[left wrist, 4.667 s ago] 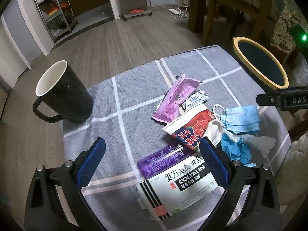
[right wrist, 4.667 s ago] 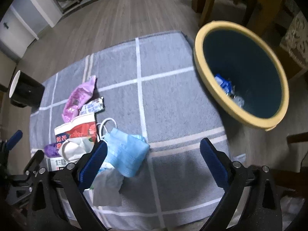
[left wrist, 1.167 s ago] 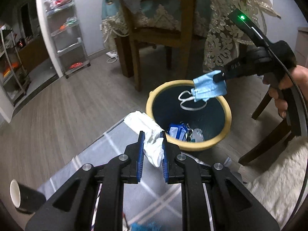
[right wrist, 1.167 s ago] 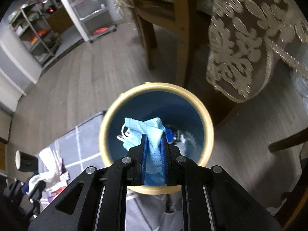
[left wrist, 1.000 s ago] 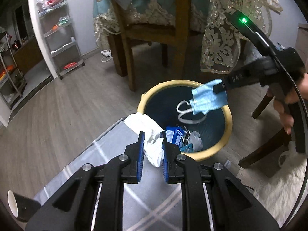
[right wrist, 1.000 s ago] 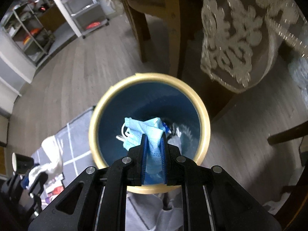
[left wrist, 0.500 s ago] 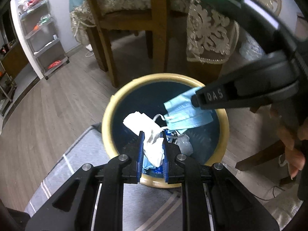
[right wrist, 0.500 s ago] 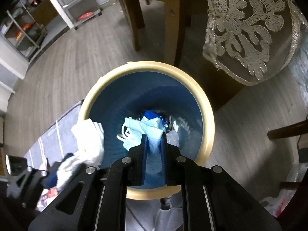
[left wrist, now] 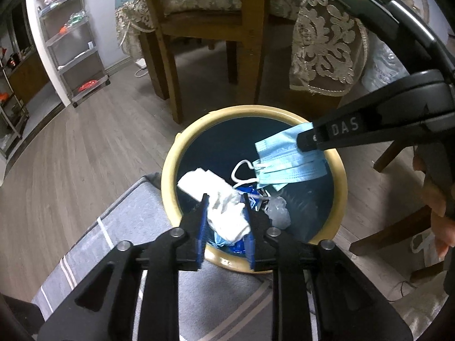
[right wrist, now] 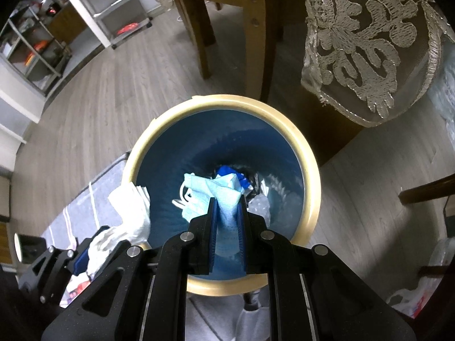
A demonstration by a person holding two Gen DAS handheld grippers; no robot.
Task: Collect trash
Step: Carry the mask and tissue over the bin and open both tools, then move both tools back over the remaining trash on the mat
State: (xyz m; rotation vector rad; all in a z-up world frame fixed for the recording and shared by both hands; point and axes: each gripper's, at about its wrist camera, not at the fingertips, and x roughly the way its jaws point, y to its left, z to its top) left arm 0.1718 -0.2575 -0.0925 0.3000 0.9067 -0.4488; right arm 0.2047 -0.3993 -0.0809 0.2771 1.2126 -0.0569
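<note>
Tissue: a crumpled white tissue (left wrist: 224,207) sits between the blue pads of the left gripper (left wrist: 224,221), over the near side of the bin's mouth.
Mask: a light-blue face mask (left wrist: 287,162) hangs above the bin opening, its white ear loop dangling.
Bin: a round bin (left wrist: 167,170) with a cream rim and dark blue inside stands on the floor; blue wrappers and clear plastic lie at its bottom.
Left jaws: they have just been opening, parted a little with the tissue between them; whether the pads press on it I cannot tell.
Right jaws: the right gripper (right wrist: 226,218) is clenched on the mask.
Change: a second ago the tissue hung short of the rim, over the grey cloth; now it is over the bin, close under the mask.
Surface: a grey cloth with white stripes (left wrist: 136,221) reaches the bin's near edge.
Room: wood-look floor (left wrist: 85,147), wooden chair legs (left wrist: 167,65), a lace tablecloth (left wrist: 327,51), metal shelves (left wrist: 74,45).
</note>
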